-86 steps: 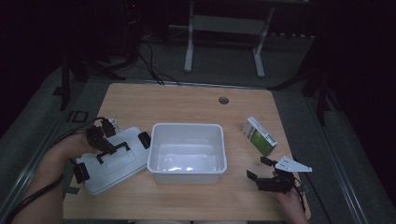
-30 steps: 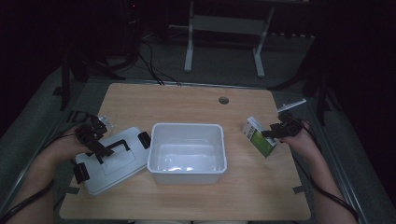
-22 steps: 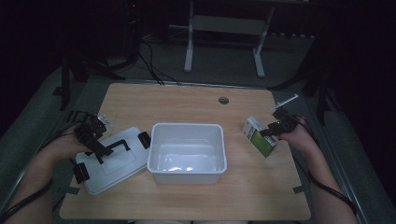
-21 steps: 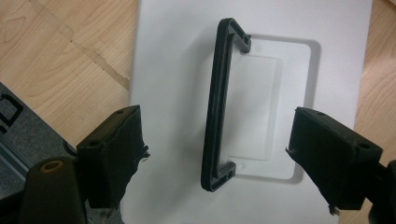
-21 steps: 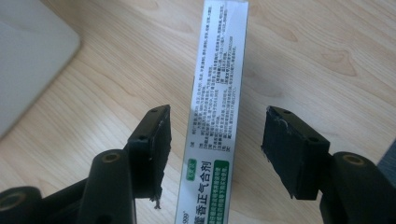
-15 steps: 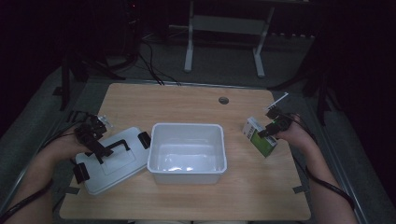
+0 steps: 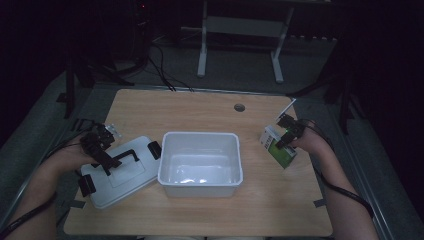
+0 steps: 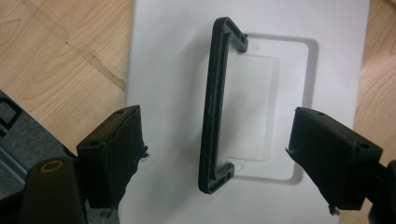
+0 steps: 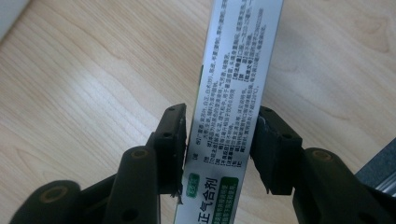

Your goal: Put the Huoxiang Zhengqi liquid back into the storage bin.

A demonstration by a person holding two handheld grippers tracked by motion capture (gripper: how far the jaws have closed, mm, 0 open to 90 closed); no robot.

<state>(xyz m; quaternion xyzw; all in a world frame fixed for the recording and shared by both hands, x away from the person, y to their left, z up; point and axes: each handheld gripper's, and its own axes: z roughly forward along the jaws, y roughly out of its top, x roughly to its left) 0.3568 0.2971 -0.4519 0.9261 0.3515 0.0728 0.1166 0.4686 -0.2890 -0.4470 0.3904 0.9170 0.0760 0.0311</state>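
Step in hand: taking the box (image 9: 236,84), probably to put it in the white tub (image 7: 200,186).
Box place: right side of the high view, lying on the table (image 7: 190,107), apart from the tub.
Right gripper (image 9: 218,147): jaws have just been closing, both pads are against the box's sides, grasping it.
Left gripper (image 8: 219,154): released, jaws wide on each side of the lid's handle (image 8: 215,102), lower left of the high view.
Advice: squeeze gently so the carton does not dent, lift straight, clear the tub's rim.

The green-and-white box (image 9: 238,88) carries dense small Chinese print down its white side, too fine to read, while larger green characters near its lower end, below that print, read "正气合剂" on the white panel.
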